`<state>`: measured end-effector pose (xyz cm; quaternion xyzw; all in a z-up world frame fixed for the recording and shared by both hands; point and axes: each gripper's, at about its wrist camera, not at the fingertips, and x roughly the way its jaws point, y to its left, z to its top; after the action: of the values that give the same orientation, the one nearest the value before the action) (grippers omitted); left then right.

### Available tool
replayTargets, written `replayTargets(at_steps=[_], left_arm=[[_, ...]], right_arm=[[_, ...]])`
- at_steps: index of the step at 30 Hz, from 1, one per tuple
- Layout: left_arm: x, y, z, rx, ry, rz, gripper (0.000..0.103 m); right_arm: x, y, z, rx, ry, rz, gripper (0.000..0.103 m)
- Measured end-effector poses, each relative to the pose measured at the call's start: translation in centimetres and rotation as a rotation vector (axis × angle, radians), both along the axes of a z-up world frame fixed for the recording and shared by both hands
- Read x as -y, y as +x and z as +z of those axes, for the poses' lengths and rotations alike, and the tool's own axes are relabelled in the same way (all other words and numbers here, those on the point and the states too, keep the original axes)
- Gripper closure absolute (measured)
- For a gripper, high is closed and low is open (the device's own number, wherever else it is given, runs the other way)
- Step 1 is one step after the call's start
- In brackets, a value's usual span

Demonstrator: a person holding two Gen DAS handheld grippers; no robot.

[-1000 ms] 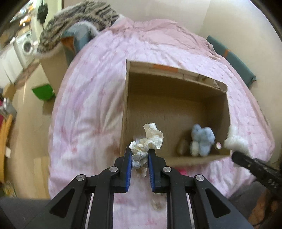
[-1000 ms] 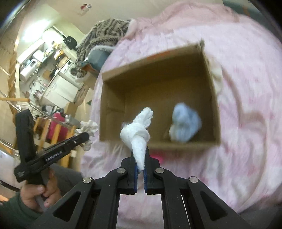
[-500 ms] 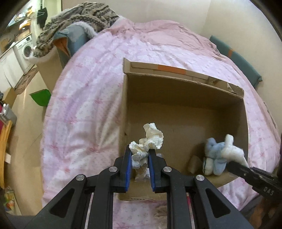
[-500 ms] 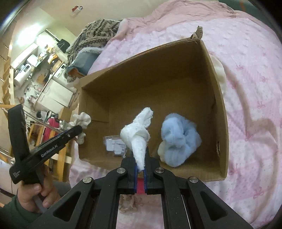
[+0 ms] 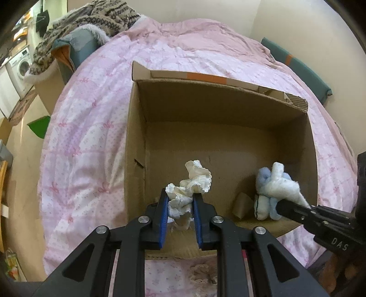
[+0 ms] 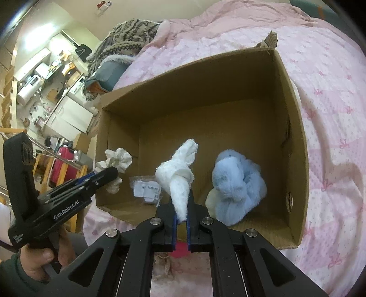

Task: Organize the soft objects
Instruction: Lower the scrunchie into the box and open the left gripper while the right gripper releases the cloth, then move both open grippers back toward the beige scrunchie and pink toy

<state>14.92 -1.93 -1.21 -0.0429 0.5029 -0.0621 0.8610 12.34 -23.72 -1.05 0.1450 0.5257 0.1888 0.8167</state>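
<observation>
Brown cardboard makes up the open box (image 5: 219, 118) that sits on the bed, on a pink quilt (image 5: 91, 128) printed with small bows. You are holding both claws over the box's near edge, pointing down into it.

Your left claw (image 5: 179, 203) is clenched on a cream frilly cloth (image 5: 189, 185), a crumpled piece with scalloped lace edges. The cloth bunches up above the blue pads and hangs a little below them, over the near left part of the box. In the right wrist view the same cloth (image 6: 116, 160) shows at the box's left wall, and your left hand (image 6: 39, 255) grips the handle at the lower left.

Your right claw (image 6: 181, 205) is pinched tight on a white fluffy cloth (image 6: 178, 173), which stands up from the pads in a twisted cone. It hangs above the middle of the box floor.

Inside the box, a pale blue soft toy (image 6: 235, 182) lies on the floor towards the near right corner. A small clear packet with a printed label (image 6: 146, 187) lies flat near the left front. In the left wrist view a small brown object (image 5: 241, 205) stands just beside the toy; you cannot tell what it is.

A patterned knit blanket (image 5: 91, 16) is heaped beyond the far left end of the bed.
</observation>
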Motion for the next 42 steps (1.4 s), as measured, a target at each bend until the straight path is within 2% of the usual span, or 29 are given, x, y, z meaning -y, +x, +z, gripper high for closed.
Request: replayTargets(at_steps=[12, 21, 24, 28, 30, 31, 33, 34, 35, 42], left_arm=[[1.0, -0.4, -0.3, -0.007, 0.013, -0.03, 0.085], [0.8, -0.5, -0.1, -0.008, 0.007, -0.027, 0.079], [0.8, -0.6, 0.3, 0.007, 0.013, -0.027, 0.071], [0.8, -0.6, 0.7, 0.021, 0.02, -0.022, 0.048], [0.7, -0.7, 1.0, 0.029, 0.018, -0.019, 0.041], [0.7, -0.6, 1.0, 0.029, 0.014, -0.019, 0.036], [0.5, -0.5, 1.1, 0.027, 0.003, -0.014, 0.036], [0.4, -0.5, 1.1, 0.025, 0.002, -0.01, 0.036], [0.3, -0.4, 1.1, 0.022, 0.002, -0.005, 0.036], [-0.1, -0.2, 0.9, 0.019, 0.003, 0.013, 0.036]], right_arm=[[-0.1, -0.3, -0.2, -0.003, 0.015, 0.016, 0.096], [-0.2, 0.1, -0.4, -0.019, 0.018, 0.013, 0.096], [0.0, 0.2, -0.4, -0.021, 0.026, 0.005, 0.095], [0.1, 0.2, -0.4, -0.014, 0.028, 0.001, 0.092], [0.1, 0.2, -0.4, -0.012, 0.032, 0.001, 0.09], [0.1, 0.2, -0.4, -0.01, 0.032, -0.002, 0.084], [0.3, 0.2, -0.2, -0.004, 0.04, -0.018, 0.061], [0.5, 0.1, -0.1, 0.006, 0.046, -0.031, 0.032], [0.8, -0.1, 0.2, 0.029, 0.054, -0.052, 0.022], [1.3, 0.0, 0.7, 0.049, 0.08, -0.065, 0.022]])
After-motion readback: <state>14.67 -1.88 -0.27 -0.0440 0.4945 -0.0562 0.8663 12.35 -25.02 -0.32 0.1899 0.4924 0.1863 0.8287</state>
